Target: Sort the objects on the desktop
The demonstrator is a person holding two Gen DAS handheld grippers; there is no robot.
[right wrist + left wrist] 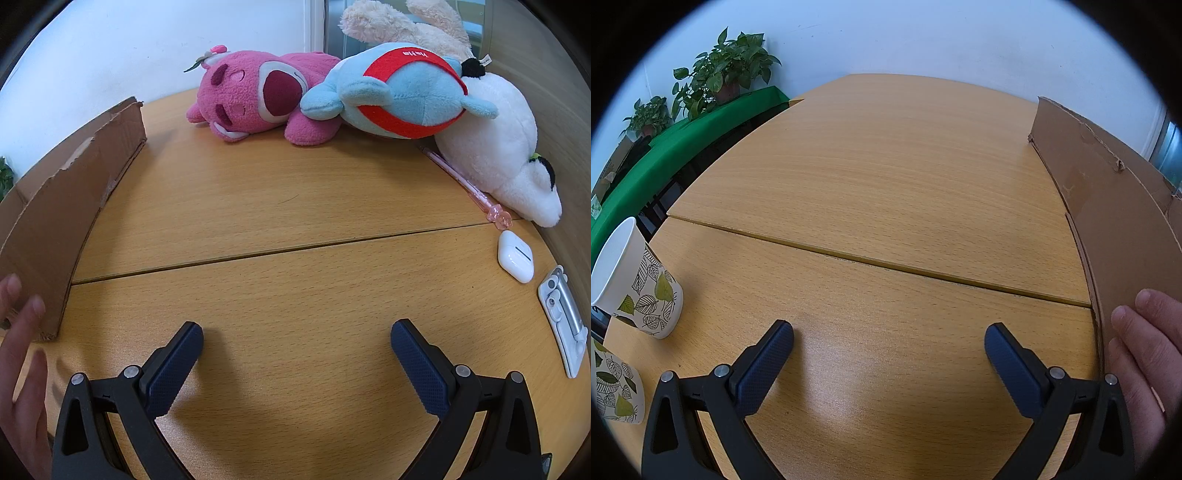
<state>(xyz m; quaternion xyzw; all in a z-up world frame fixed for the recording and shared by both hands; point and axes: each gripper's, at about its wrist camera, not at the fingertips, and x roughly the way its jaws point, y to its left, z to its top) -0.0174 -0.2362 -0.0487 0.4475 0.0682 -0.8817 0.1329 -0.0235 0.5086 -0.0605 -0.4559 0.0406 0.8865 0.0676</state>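
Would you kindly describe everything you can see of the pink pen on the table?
The pink pen shows only in the right wrist view. It is slim, of translucent pink plastic as it looks, with a small moulded ornament at its near end. It lies flat on the wooden table, slanting away to the left, alongside the white plush; its far end runs under the plush toys. The ornament sits at the table seam, just beyond the white earbud case, apart from it.
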